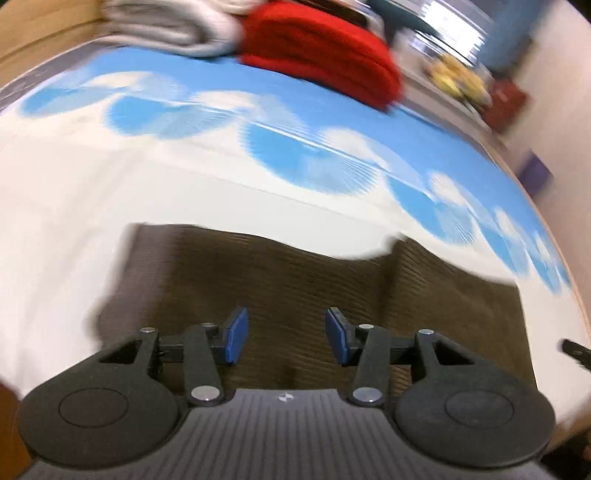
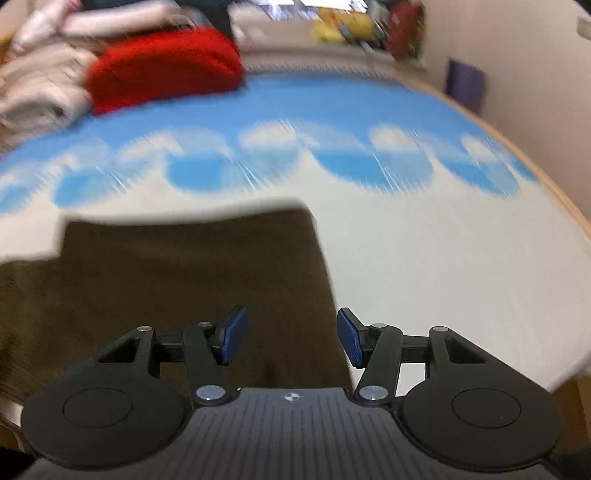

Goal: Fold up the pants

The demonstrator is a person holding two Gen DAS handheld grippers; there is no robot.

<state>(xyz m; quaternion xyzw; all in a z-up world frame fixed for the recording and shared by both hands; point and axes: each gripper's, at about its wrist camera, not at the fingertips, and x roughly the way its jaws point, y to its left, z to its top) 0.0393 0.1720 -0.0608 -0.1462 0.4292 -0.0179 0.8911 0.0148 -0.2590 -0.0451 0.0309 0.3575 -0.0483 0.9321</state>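
Dark brown ribbed pants [image 1: 280, 273] lie flat on a white and blue sheet, folded into a broad rectangle. My left gripper [image 1: 286, 338] is open and empty, over the near part of the pants. In the right wrist view the pants [image 2: 177, 273] fill the left and middle. My right gripper [image 2: 291, 338] is open and empty, over the pants' right edge; its right pad [image 2: 352, 343] is above the white sheet. Both views are blurred by motion.
The sheet [image 1: 92, 206] covers a bed or table with a wooden edge [image 2: 569, 206] at the right. At the far end lie a red folded garment [image 1: 325, 51] and a stack of pale grey clothes [image 1: 166, 22]. Clutter stands beyond by the wall.
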